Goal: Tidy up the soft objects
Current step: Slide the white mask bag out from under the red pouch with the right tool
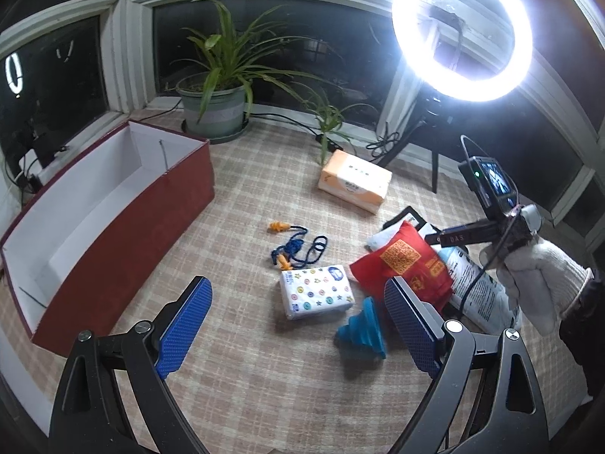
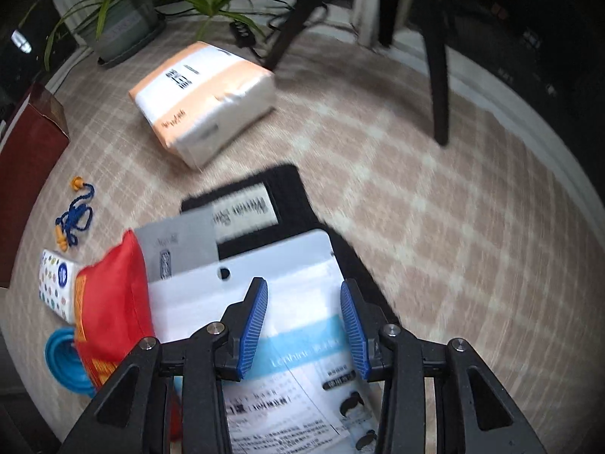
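Right wrist view: our right gripper (image 2: 304, 325) hangs over the white pouch (image 2: 302, 265).
Its jaws stand narrow, holding nothing; our left gripper (image 1: 298, 325) gapes wide.

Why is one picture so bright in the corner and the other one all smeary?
Left wrist view: the ring light glares white, the window is dark, and the fisheye bends the red box. Right wrist view: motion blur smears the checked cloth and the orange tissue pack.
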`<state>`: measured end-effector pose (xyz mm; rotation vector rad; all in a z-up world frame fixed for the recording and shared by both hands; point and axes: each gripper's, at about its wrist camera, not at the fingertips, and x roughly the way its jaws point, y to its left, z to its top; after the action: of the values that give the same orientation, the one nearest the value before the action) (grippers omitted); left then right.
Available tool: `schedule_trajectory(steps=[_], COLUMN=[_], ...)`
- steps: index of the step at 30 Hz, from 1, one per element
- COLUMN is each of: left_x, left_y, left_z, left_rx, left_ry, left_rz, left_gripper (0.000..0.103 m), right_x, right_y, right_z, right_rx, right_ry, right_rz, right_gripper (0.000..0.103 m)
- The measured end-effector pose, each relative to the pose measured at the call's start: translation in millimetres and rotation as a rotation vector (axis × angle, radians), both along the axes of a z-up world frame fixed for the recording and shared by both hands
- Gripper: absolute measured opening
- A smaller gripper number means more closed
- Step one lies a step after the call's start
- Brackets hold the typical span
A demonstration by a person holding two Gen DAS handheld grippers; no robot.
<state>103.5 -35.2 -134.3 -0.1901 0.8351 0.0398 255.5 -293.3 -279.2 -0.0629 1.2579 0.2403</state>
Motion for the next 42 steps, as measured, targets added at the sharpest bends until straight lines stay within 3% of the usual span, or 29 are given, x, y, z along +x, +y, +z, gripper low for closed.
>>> schedule_trajectory(steps=[12, 16, 22, 25, 30, 35, 42], left_x=[-8, -12, -20, -26, -38, -49, -61], left_y=[-27, -36, -52, -58, -65, -72, -82], left_z=[7, 7, 4, 3, 0, -4, -6], left_rx=[0.004, 0.001, -0.002, -0.004, -0.009, -0.009, -0.012], left_ry=[-0.018, -0.020, -0.011, -0.009, -0.001, 0.012, 0.016], left_rz=[-0.100, -0.137, -0.192, -0.211, -0.230, -0.238, -0.251], left_gripper=[0.093, 0.093, 0.093, 0.093, 0.093, 0.093, 0.093], right_x=[-75, -122, -173, -190, -207, -247, -278], right_y=[-51, -64, -93, -113, -145, -160, -135], right_z=[-1, -20, -21, -18, -34, -40, -38], right_rx=[0.056, 0.084, 0.226, 0.265, 0.334, 0.397, 0.437], right_ry=[0.012, 0.039, 0.022, 0.001, 0.049, 0.099, 0.116], right_rz=[-0.132, -0.207, -0.305, -0.359, -0.433, -0.426, -0.367], right_gripper=[0.036, 0.037, 0.038, 0.048, 0.050, 0.053, 0.053])
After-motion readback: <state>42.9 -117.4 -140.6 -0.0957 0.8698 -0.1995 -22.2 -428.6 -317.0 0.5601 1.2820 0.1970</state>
